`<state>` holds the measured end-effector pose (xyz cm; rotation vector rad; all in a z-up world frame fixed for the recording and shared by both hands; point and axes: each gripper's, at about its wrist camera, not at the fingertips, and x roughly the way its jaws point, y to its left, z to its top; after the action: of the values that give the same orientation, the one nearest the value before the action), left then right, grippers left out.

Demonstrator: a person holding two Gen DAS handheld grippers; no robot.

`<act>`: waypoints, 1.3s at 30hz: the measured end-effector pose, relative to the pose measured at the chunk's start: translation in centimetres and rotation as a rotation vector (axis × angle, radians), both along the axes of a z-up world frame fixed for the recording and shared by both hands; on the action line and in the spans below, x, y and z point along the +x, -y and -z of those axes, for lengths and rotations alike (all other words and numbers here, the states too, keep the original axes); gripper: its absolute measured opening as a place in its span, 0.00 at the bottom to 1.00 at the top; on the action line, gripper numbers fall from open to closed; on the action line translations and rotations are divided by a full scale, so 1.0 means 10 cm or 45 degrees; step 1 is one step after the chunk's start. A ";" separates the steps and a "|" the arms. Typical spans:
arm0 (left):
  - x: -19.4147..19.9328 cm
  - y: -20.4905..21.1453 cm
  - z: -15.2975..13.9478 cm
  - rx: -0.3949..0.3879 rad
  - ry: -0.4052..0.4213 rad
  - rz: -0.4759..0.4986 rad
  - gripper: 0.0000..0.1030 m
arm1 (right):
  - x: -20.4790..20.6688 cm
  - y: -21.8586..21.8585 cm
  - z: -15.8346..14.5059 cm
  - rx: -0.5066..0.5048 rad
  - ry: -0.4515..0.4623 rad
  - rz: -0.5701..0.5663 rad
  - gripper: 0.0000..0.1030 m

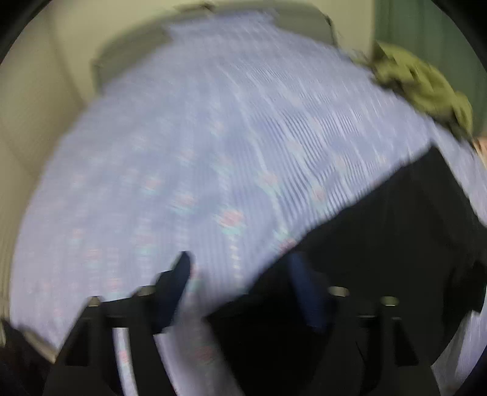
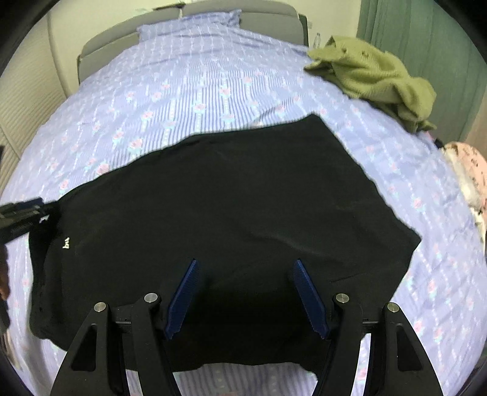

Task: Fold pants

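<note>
Black pants (image 2: 231,213) are lying flat on the bed (image 2: 197,82); right claw (image 2: 246,298) and left claw (image 1: 240,289) are both hovering released.

My bed (image 2: 213,85) fills both views, spread with a lilac striped sheet dotted with small pink flowers. Black pants (image 2: 231,207) lie flat across the centre of the right view. A green sweater (image 2: 380,76) sits crumpled at upper right, a pillow (image 2: 188,24) at top centre, and pink cloth (image 2: 468,170) at the right edge.
</note>
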<state>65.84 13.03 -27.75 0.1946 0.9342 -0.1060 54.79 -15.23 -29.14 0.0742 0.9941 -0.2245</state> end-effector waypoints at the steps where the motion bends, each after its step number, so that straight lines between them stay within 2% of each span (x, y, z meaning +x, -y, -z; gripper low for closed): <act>1: -0.13 -0.07 -0.12 -0.010 0.052 -0.035 0.76 | -0.01 -0.01 -0.05 -0.010 0.017 -0.006 0.64; 3: -0.37 -0.21 -0.26 -0.065 0.079 -0.086 0.76 | -0.04 -0.05 -0.18 -0.021 0.065 -0.032 0.64; 4: -0.49 -0.30 -0.29 -0.119 0.060 -0.111 0.76 | -0.05 -0.08 -0.24 -0.025 0.082 -0.053 0.66; 6: -0.80 -0.45 -0.29 -0.246 0.012 -0.155 0.76 | -0.09 -0.14 -0.31 -0.030 0.111 -0.101 0.77; 7: -0.89 -0.48 -0.26 -0.292 -0.009 -0.172 0.76 | -0.10 -0.18 -0.33 -0.036 0.123 -0.130 0.77; 9: -1.07 -0.54 -0.14 -0.399 -0.069 -0.194 0.76 | -0.12 -0.25 -0.34 -0.036 0.128 -0.197 0.77; 12: -1.16 -0.63 0.16 -0.610 -0.185 -0.213 0.74 | -0.16 -0.40 -0.30 -0.052 0.105 -0.296 0.77; 15: -1.14 -0.66 0.42 -0.711 -0.238 -0.228 0.71 | -0.20 -0.51 -0.22 -0.071 0.071 -0.339 0.77; 18: -0.99 -0.66 0.62 -0.786 -0.285 -0.220 0.68 | -0.24 -0.61 -0.16 -0.080 0.049 -0.354 0.77; 22: -0.82 -0.63 0.82 -0.824 -0.340 -0.209 0.64 | -0.26 -0.70 -0.10 -0.080 0.029 -0.353 0.77; 28: -0.71 -0.68 1.02 -0.916 -0.353 -0.192 0.65 | -0.20 -0.74 -0.04 -0.067 0.006 -0.330 0.77; 30: -0.72 -0.70 1.02 -0.966 -0.365 -0.199 0.46 | -0.17 -0.78 -0.04 -0.063 0.008 -0.332 0.77; 32: -0.76 -0.76 0.95 -1.059 -0.381 -0.199 0.27 | -0.16 -0.79 -0.05 -0.055 0.018 -0.336 0.77; 34: -0.81 -0.78 0.84 -1.134 -0.350 -0.164 0.25 | -0.14 -0.80 -0.05 -0.045 0.026 -0.338 0.77; 36: -0.80 -0.77 0.84 -1.118 -0.348 -0.161 0.25 | -0.13 -0.79 -0.05 -0.032 0.031 -0.342 0.77; 39: -0.70 -0.74 1.03 -1.073 -0.431 -0.223 0.31 | -0.11 -0.76 -0.04 -0.041 0.028 -0.326 0.77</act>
<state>58.80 20.44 -38.02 -0.7029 1.1615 -0.3667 53.67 -7.66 -28.76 -0.0801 0.9672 -0.0048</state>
